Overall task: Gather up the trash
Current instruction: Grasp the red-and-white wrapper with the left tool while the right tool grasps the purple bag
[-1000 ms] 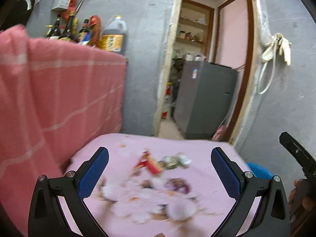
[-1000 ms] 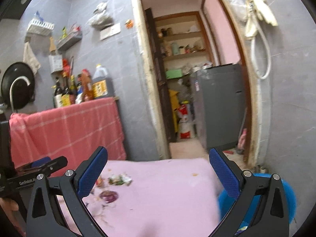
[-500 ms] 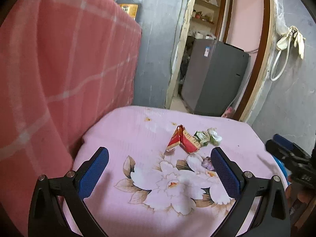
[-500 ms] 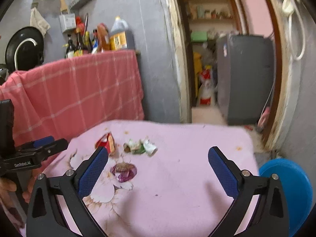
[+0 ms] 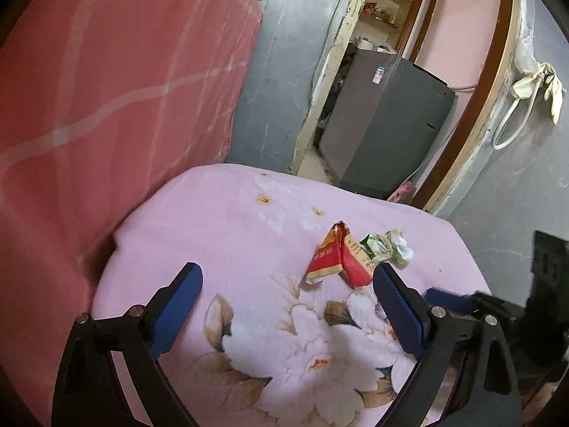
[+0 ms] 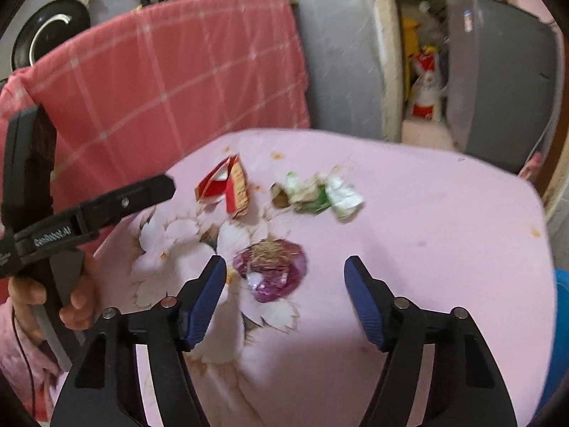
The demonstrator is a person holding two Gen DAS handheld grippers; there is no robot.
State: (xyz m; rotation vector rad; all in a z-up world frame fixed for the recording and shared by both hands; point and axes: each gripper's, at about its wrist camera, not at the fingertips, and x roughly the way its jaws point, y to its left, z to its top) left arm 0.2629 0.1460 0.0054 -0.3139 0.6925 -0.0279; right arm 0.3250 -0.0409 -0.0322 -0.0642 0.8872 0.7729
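Here the right gripper point(image 6: 284, 281) hangs over the pink flowered cloth point(image 6: 426, 213), its blue-padded fingers point(image 6: 204, 299) spread apart though they have just been drawing closer. Nothing is pinched; the purple wrapper point(image 6: 272, 270), with straw-like bits on it, lies just ahead of the gap, nearer the left finger, with no pad touching it. Farther ahead of the fingers lie the red carton point(image 6: 224, 186), torn open, and beside it, to the right, a crumpled green-and-white wrapper point(image 6: 320, 195). The two are near each other but apart.

The left gripper point(image 5: 288, 306) has its fingers point(image 5: 177, 306) spread wide, having just closed a little, with only the printed flowers of the cloth between them. The red carton point(image 5: 338, 259) lies just ahead of its right finger, and the green-and-white wrapper point(image 5: 387, 249) just beyond that fingertip. From the right wrist view the left gripper point(image 6: 142, 192) reaches in from the left, held by a hand point(image 6: 53, 306), its tip just short of the carton.

Behind the cloth hangs a red checked cloth point(image 5: 124, 89). Beyond an open doorway stands a grey appliance point(image 5: 387, 124). A blue bin point(image 6: 560, 338) shows past the right edge of the pink cloth.
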